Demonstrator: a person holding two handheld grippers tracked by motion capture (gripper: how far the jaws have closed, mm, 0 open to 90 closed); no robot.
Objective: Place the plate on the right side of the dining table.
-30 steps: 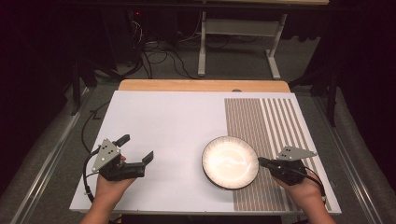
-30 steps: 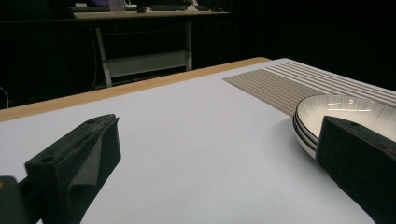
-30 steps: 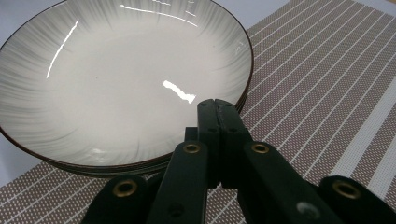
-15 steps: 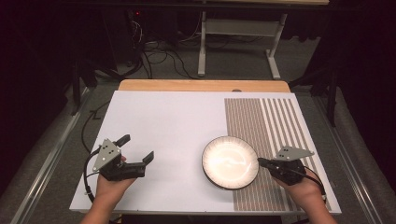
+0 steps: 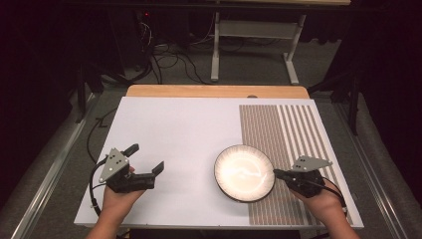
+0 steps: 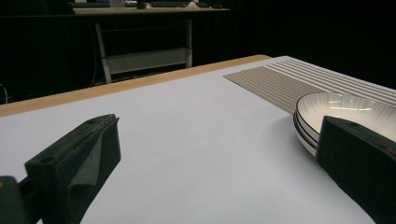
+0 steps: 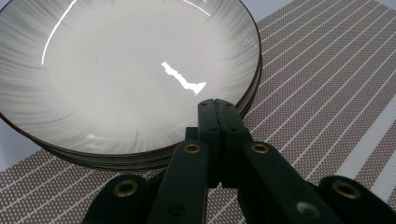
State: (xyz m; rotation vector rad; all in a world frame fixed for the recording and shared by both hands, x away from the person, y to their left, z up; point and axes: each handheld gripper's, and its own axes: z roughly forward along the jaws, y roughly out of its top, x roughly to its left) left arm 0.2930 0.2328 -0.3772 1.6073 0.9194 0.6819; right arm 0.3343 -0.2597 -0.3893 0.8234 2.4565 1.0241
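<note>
High view: we rest both forearms low; left hand-held gripper gapes, right hand-held gripper pinched together touching the plate rim.

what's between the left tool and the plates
Nothing visible: bare white table lies between the open left tool and the stacked plates. The shut right tool sits at their far rim.

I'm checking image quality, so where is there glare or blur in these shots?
High view: the plate is blown out white and the surroundings are dark. Right gripper view: a bright glare streak sits on the plate. Left gripper view: the near jaws look soft, the plate sharper.
</note>
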